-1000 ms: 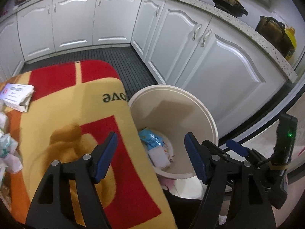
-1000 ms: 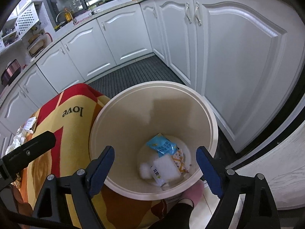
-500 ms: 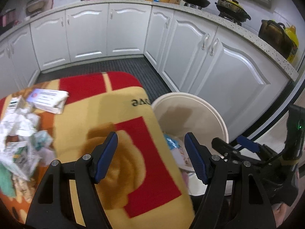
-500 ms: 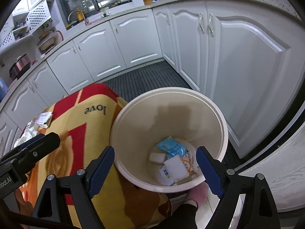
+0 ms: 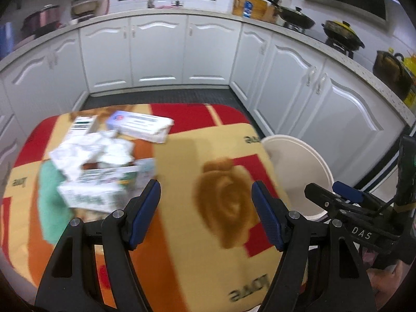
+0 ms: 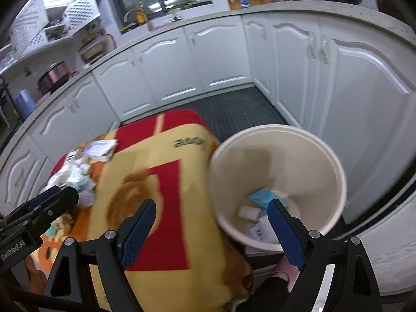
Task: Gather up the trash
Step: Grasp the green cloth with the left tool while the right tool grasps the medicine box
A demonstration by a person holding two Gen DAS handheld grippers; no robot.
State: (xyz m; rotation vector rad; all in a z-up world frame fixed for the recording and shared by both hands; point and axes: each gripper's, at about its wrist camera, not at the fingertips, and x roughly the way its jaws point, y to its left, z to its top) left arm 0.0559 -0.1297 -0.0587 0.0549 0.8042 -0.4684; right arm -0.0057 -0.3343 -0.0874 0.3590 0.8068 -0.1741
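Note:
A cream trash bin stands beside the table, which has a red and yellow cloth; the bin also shows in the left wrist view. Packets and boxes lie in its bottom. A pile of trash sits at the table's far left: crumpled white paper, a white and blue box, a green and white carton. My left gripper is open and empty above the cloth. My right gripper is open and empty, over the table edge and bin rim.
White kitchen cabinets run around the back and right, with pots on the counter. A dark ribbed mat covers the floor beyond the table. A foot in a pink slipper is below the bin.
Both grippers have swung left, away from the bin and toward the table. The trash pile has come into the left wrist view. Both stay open and empty.

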